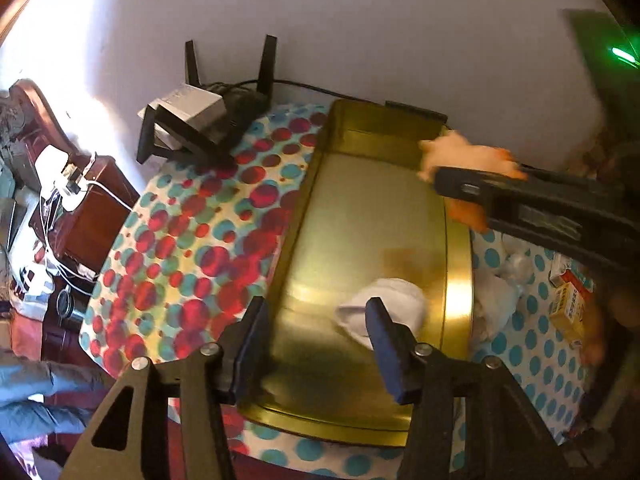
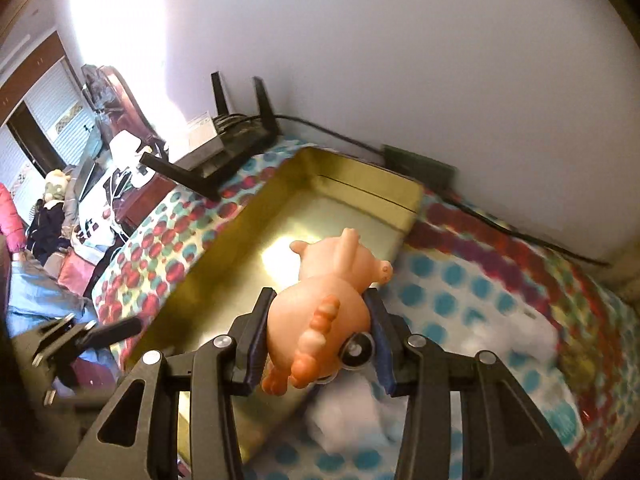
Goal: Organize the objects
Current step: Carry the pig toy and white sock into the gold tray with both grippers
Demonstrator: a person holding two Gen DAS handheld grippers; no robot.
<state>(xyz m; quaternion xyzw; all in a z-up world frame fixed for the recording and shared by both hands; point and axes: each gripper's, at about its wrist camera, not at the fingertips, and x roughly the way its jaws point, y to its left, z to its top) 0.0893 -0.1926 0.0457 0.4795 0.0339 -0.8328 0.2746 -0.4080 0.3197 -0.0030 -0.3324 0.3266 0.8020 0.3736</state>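
While the right hand-held gripper [image 2: 316,344] clamps a toy dinosaur [image 2: 328,300] over the tin's [image 1: 458,280] rim, the left [image 1: 316,344] stands apart.

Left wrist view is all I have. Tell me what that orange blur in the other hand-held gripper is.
Observer: The right wrist view shows it sharply. It is a peach toy animal with an orange ridged tail, and the right hand-held gripper has its pads pressed on the toy's body.
Operator: Give me its orientation.
Observer: The head points away from the gripper, toward the far end of the gold tin, and the tail faces the camera.
Operator: Report anything attached to it.
Observer: There is a small round disc on its underside near the right pad, possibly a suction cup. I cannot tell for sure.
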